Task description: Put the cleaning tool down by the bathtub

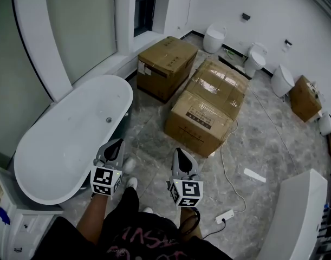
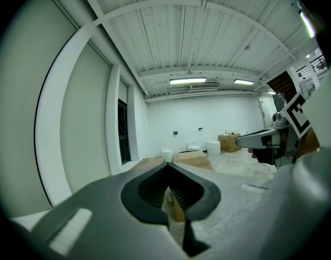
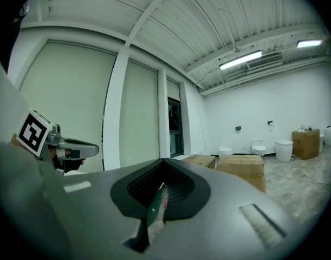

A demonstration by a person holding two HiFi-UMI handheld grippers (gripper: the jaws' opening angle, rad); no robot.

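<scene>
Left gripper (image 1: 119, 143) hovers just off the foot end of the white bathtub (image 1: 67, 145) in the head view, its jaws drawn together to a point with nothing in them. The right gripper (image 1: 177, 151) is one step further from the bathtub, just as tightly closed and just as empty. Which thing is the cleaning tool I cannot tell. Beyond the bathtub's far end stand two big cardboard boxes (image 1: 208, 112) on the grey floor, and further off a row of toilets (image 1: 255, 58) lines the wall. A power strip (image 1: 225, 216) with its white cable lies on the floor, well away from the bathtub.

From the left gripper view, the jaws meet at the tip and clamp nothing; only a sliver of the room shows through the slot behind them. The other gripper sticks in from the right.

From the right gripper view, the jaws are likewise pressed together and bare, with the boxes in the distance.
</scene>
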